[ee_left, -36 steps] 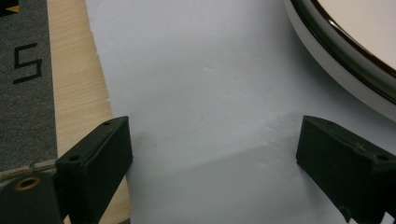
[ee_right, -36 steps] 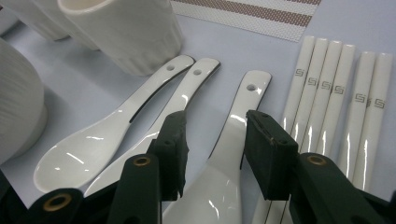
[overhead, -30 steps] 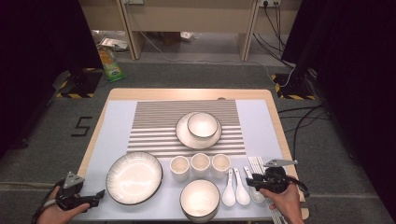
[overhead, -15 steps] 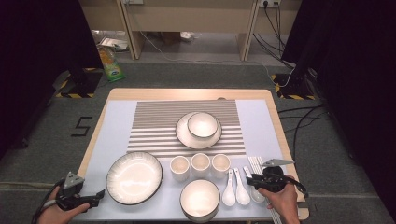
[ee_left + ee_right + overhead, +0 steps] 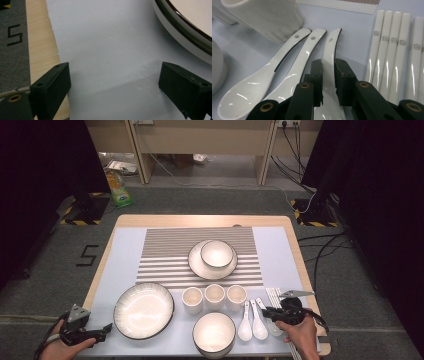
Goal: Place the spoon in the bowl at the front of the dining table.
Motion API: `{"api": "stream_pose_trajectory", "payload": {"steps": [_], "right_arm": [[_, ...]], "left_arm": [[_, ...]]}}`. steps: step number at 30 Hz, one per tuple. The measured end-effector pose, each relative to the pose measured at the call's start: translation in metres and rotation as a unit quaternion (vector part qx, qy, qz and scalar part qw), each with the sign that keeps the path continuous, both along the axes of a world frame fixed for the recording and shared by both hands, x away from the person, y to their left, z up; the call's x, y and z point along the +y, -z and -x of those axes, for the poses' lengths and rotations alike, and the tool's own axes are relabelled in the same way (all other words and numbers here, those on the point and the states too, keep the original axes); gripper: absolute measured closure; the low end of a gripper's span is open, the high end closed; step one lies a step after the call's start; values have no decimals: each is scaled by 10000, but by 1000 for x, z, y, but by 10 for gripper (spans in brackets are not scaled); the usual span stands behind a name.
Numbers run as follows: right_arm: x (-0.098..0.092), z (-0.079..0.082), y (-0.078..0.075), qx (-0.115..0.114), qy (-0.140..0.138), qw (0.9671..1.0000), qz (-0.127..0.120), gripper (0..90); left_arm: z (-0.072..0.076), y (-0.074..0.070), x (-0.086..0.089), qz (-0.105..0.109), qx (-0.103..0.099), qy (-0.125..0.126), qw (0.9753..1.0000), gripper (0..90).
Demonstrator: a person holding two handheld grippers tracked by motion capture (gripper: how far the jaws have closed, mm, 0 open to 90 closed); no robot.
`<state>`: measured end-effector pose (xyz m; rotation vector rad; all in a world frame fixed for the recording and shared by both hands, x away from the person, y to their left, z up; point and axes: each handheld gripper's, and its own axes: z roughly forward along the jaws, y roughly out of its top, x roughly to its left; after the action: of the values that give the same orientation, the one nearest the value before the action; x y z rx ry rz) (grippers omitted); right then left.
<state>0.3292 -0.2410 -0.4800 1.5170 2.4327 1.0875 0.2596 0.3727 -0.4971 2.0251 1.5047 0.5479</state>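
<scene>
Right claw (image 5: 328, 82) is pinched on the handle of the third glossy white ceramic spoon (image 5: 329, 60), lying beside 2 matching spoons (image 5: 287, 67) on the pale blue mat (image 5: 352, 32). Grip's done, lift isn't. Left claw (image 5: 113, 87) sits spread, idle.

Black tongs (image 5: 328, 75) with brass screws, grey three-cornered top plates, trailing black cables.

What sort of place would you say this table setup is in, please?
Probably a lab or studio staged for dining: a table laid with white bowls and spoons, carpet marked with a number, and floor cables.
</scene>
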Motion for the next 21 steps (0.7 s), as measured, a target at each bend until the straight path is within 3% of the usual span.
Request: {"api": "stream_pose_trajectory", "payload": {"steps": [5,8,16,21], "right_arm": [[0,-1,0,16,-86,9999,-85,816],[-3,-2,-1,15,-98,9995,-284,849],[-9,0,-7,-162,-103,9991,-385,852],[-13,-1,-18,-330,-51,9982,-491,852]], "left_arm": [[0,0,0,-2,-2,1,10000,96],[0,0,0,15,-10,-11,10000,96],[0,0,0,4,-2,-4,10000,96],[0,0,0,0,2,-1,10000,96]]}}
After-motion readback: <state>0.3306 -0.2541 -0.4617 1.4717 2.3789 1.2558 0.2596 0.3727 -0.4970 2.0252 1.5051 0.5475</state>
